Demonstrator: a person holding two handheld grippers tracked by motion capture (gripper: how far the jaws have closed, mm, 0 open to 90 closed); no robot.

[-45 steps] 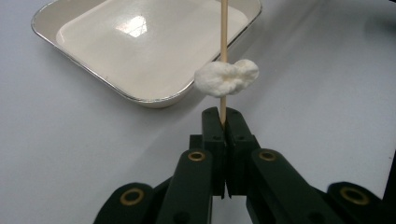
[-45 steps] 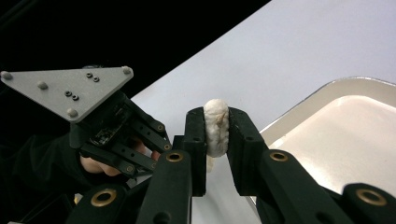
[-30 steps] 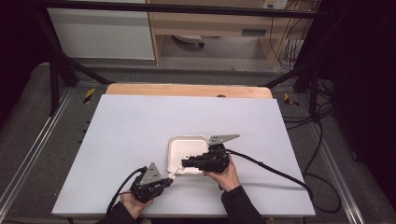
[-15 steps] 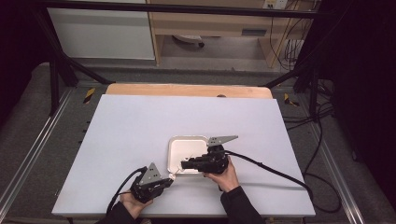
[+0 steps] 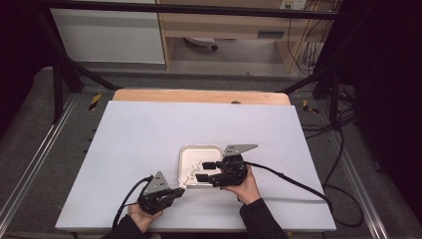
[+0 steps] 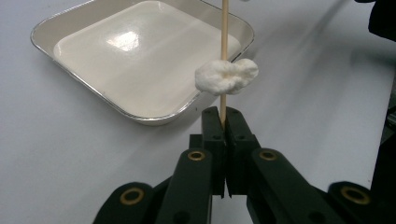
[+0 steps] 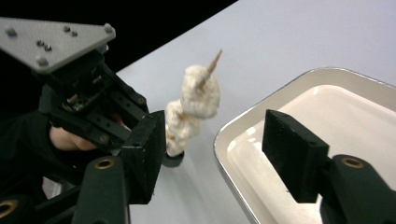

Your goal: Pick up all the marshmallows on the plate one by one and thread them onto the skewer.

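Note:
My left gripper [image 6: 223, 116] is shut on the lower end of a thin wooden skewer [image 6: 223, 42], holding it slanted over the table beside the tray. One white puffy piece [image 6: 226, 77] is threaded just above the pads. In the right gripper view two white pieces [image 7: 201, 91] sit on the skewer below its pointed tip [image 7: 214, 60]. My right gripper [image 7: 217, 149] is open and its jaws have just been opening. Its pads press on nothing; the left pad [image 7: 149, 149] stands close to the lower piece. The cream tray [image 5: 215, 149] lies under the right gripper [image 5: 204, 171].
The white table [image 5: 149, 134] has wide free room ahead and to both sides. A wooden strip [image 5: 199, 96] runs along its far edge. The right gripper's cable [image 5: 293, 181] trails to the right across the table.
The right gripper's jaws have parted beside the skewer. Both hands have stayed about where they were.

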